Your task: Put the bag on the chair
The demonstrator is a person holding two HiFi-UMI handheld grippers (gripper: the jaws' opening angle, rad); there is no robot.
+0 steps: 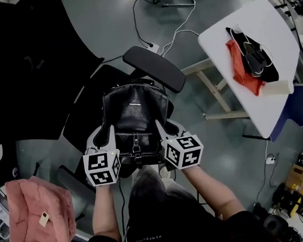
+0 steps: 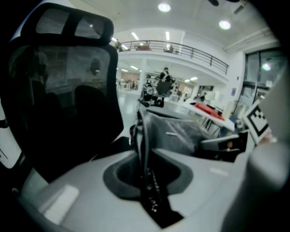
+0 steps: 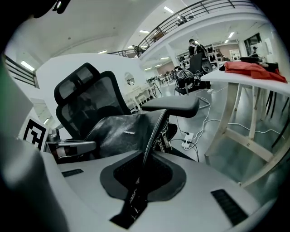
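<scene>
Left tongs (image 2: 145,156) clamped on black bag (image 2: 179,133) edge — chair (image 2: 63,95) backrest at left.

Glossy black bag (image 1: 132,114), black chair (image 1: 153,68); white bench (image 1: 269,25) upper right bearing red cloth (image 1: 240,70); pink fabric (image 1: 39,215) lower left; black-and-white square markers on the grey left hand-held gripper (image 1: 109,132) and right hand-held gripper (image 1: 160,126)

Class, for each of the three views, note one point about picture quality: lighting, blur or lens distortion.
Head view: dim and muted overall, yet the black leather bag is fairly sharp. Left gripper view: soft throughout, round ceiling lamps blown out, the black mesh office chair a near-featureless shadow. Right gripper view: brighter and crisper, strong fisheye bending the legs of the white table.
</scene>
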